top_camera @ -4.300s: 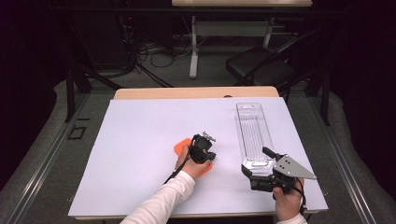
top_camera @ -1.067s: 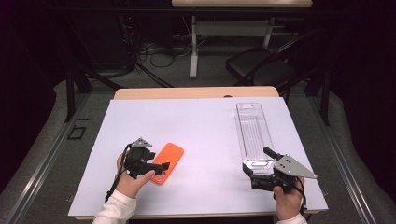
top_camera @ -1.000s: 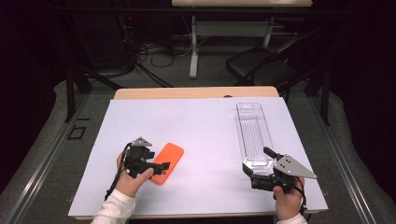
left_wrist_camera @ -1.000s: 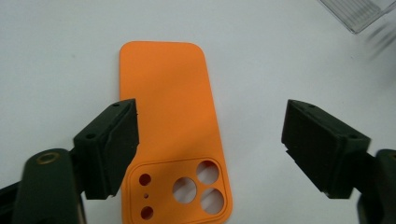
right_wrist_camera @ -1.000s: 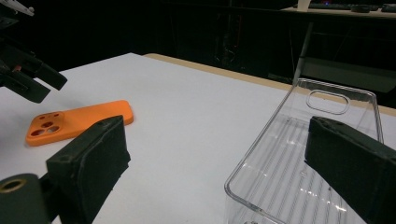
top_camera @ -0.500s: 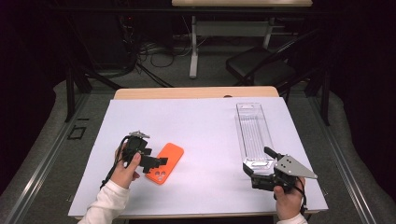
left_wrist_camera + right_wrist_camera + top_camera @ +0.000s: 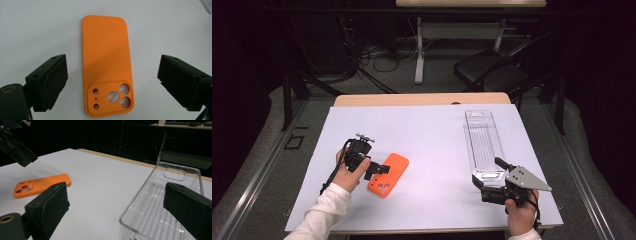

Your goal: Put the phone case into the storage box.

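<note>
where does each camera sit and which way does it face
High view: above the person's side, facing forward and down on the table; forearms, hands and both grippers show.
Left gripper view: on the left gripper, looking down at the orange case between its open jaws.
Right gripper view: on the right gripper, looking low across the table past the clear tray.
All share the orange case.

We note the phone case (image 7: 388, 174) lying flat on the bench (image 7: 427, 130), left of centre and toward the near edge. The left gripper (image 7: 377, 168) sits just left of it, over its near end, jaws apart on either side of it. The clear tray (image 7: 484, 145) lies well apart on the right, running front to back. The right gripper (image 7: 484, 187) is at the tray's near end.
</note>
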`<state>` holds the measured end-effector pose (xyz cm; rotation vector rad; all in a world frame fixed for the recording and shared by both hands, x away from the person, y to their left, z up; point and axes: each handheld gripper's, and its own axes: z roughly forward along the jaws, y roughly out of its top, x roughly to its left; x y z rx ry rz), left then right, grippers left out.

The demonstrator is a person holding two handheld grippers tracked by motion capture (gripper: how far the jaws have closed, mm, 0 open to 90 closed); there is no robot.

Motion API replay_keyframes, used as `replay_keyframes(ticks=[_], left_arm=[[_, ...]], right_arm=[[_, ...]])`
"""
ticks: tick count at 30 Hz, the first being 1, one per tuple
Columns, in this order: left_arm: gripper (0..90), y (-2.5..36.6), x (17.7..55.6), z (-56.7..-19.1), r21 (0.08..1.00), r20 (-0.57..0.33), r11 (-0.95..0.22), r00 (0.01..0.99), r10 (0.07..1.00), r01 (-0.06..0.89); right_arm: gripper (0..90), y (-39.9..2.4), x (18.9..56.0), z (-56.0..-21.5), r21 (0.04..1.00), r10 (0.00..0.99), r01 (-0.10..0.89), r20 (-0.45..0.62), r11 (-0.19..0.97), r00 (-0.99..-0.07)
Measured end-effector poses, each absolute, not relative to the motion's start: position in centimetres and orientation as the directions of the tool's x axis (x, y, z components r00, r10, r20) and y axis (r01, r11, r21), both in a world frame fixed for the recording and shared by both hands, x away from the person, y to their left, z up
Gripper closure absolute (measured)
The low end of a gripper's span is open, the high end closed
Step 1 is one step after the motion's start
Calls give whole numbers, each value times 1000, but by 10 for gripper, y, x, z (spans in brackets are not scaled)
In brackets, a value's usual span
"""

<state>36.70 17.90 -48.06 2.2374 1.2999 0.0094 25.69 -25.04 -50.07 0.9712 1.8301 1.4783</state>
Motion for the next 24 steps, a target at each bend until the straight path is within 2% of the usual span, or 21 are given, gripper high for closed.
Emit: replay_keyframes(ticks=[8,17,24], left_arm=[[17,172,375,-483,406,-237,-412,529,815,816],[17,157,379,-487,324,-168,-481,550,818,815],[17,146,382,-490,298,-170,-507,567,806,809]], right_arm=[[55,-250,257,-501,977,826,177,4,116,-563],[55,-250,258,-502,975,825,185,4,122,-565],[55,-250,258,-502,975,824,186,3,124,-567]])
